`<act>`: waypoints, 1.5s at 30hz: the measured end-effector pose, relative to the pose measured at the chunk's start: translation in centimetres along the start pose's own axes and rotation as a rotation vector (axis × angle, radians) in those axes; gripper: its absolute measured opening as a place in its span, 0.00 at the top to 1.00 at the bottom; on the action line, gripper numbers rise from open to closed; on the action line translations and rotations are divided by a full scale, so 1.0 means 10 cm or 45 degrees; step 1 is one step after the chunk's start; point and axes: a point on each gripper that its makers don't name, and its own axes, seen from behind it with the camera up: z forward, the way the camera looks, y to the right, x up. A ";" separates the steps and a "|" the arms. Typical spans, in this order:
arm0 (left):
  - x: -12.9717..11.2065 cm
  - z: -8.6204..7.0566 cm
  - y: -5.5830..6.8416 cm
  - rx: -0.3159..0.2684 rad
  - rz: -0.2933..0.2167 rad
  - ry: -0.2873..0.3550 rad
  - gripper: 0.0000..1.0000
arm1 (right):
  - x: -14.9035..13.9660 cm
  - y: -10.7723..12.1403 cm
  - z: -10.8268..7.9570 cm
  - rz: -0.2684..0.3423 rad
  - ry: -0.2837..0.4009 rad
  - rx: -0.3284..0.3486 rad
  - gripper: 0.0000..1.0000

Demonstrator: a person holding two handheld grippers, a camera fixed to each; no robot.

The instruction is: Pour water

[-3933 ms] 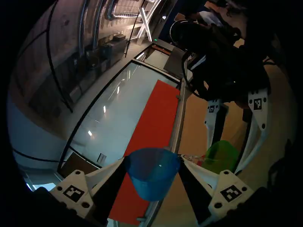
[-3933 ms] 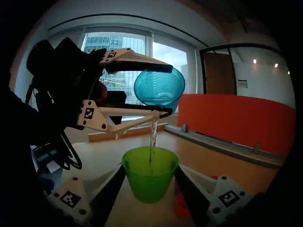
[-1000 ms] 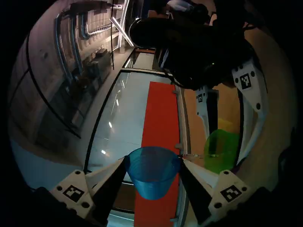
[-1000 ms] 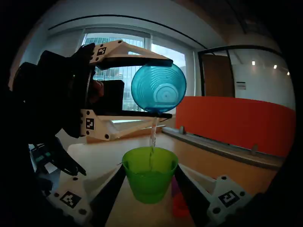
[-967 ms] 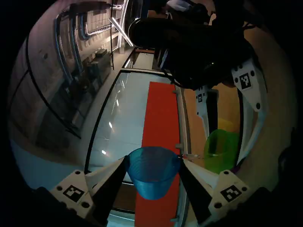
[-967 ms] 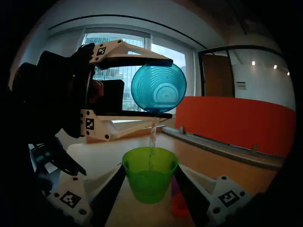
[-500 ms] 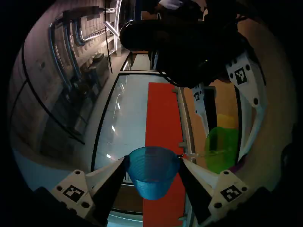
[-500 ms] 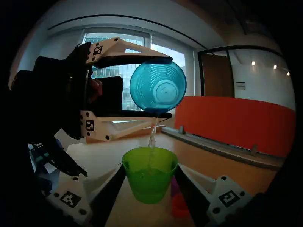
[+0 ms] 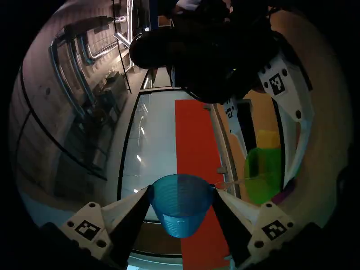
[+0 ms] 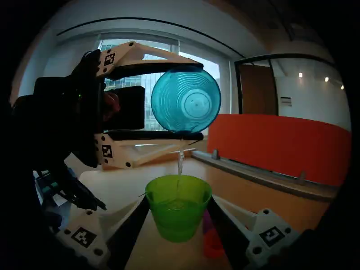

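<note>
My left gripper [image 9: 181,204] clamps the blue cup [image 10: 186,100], tipped on its side right above the green cup [image 10: 178,215]; my right gripper [image 10: 178,202] pinches that one upright, water [image 10: 180,161] trickling in.

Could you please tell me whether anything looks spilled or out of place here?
Nothing stands out. The tipped blue cup sends a thin water stream straight into the green cup, well inside its rim, and no puddle shows on the table beside it.
</note>
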 end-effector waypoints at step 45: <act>-0.37 0.09 0.19 -0.163 -1.229 -0.013 0.11 | 0.09 0.00 -0.08 -0.013 0.022 -0.025 0.11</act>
